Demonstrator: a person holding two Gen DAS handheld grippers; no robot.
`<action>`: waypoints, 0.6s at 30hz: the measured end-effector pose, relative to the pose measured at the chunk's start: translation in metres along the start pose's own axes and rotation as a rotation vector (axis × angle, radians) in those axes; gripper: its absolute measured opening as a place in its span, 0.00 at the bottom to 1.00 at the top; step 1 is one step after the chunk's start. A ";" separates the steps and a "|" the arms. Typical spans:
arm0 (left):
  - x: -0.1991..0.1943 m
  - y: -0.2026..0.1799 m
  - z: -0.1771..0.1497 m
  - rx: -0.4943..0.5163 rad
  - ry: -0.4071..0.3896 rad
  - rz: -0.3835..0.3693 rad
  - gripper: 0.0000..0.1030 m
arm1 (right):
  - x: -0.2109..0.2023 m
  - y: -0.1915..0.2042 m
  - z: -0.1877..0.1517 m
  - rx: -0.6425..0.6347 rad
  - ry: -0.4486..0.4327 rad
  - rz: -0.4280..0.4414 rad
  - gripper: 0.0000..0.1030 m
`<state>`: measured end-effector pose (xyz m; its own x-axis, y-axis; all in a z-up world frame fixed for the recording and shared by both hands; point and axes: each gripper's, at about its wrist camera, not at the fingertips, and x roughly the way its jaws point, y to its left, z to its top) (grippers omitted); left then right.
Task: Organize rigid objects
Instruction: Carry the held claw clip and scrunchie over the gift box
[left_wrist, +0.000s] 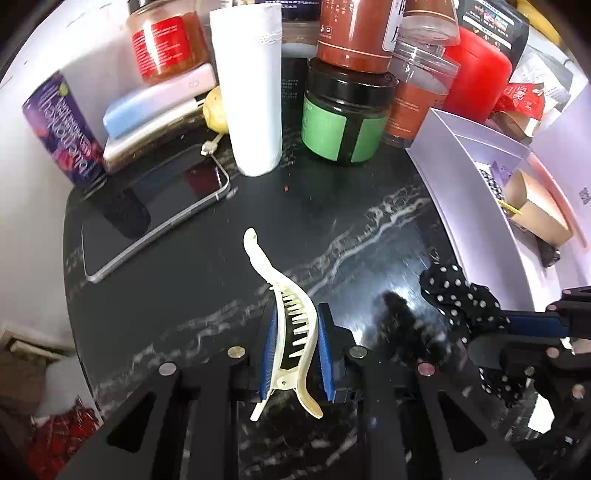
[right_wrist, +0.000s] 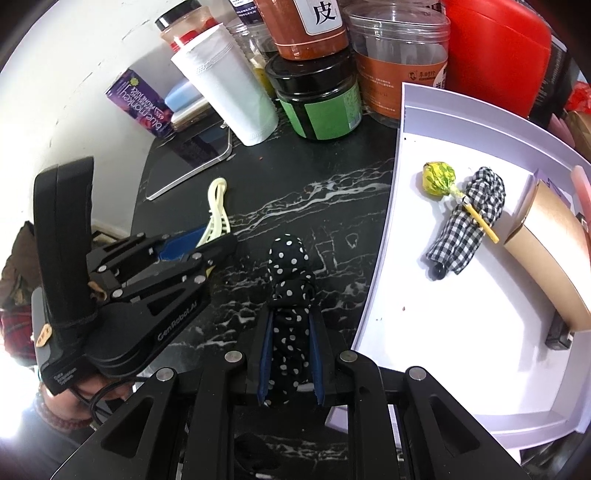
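1. Between the blue pads of the left gripper (left_wrist: 295, 350), a cream hair clip (left_wrist: 288, 317) was pinched at its toothed middle, so the jaws were closed on it; its long curved tip reached forward over the black marbled worktop (left_wrist: 177, 302) and its two handle ends splayed back toward the camera.
2. In the right gripper (right_wrist: 290, 350), the jaws were clamped on a black polka-dot scrunchie (right_wrist: 290, 295), whose bunched fabric stuck out ahead of the fingertips above the worktop.
3. The two grippers sat side by side, the left one to the left of the scrunchie in the right wrist view, with the clip's tip pointing toward a phone (left_wrist: 155, 214) lying flat on the worktop.
4. Just right of the right gripper lay a white tray (right_wrist: 388, 229) holding a yellow-wrapped lollipop (right_wrist: 439, 179), whose stick lay across a gingham scrunchie (right_wrist: 469, 221), and a brown cardboard box (right_wrist: 550, 254) against the far wall.
5. Behind the phone stood a white paper roll (left_wrist: 253, 88) and, beside it, a green-labelled jar with a black lid (left_wrist: 343, 114) carrying a red-brown jar (left_wrist: 354, 33) on top.
6. A purple drink can (left_wrist: 61, 129) leaned at the far left by the wall, and a red container (left_wrist: 476, 81) stood behind the tray.
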<state>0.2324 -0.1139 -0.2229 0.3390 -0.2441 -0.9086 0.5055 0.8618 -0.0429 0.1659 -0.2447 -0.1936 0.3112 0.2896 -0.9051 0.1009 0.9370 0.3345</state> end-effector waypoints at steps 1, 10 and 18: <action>-0.002 0.000 -0.002 -0.006 0.002 -0.003 0.20 | 0.000 0.000 -0.001 0.000 0.001 0.001 0.18; -0.042 0.000 -0.032 -0.050 0.007 -0.010 0.20 | -0.008 0.014 -0.016 -0.017 0.017 0.012 0.18; -0.075 -0.003 -0.054 -0.068 0.003 -0.001 0.20 | -0.019 0.033 -0.035 -0.047 0.030 0.024 0.18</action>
<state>0.1628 -0.0740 -0.1765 0.3356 -0.2439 -0.9099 0.4508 0.8897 -0.0722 0.1304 -0.2124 -0.1743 0.2847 0.3171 -0.9046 0.0488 0.9377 0.3441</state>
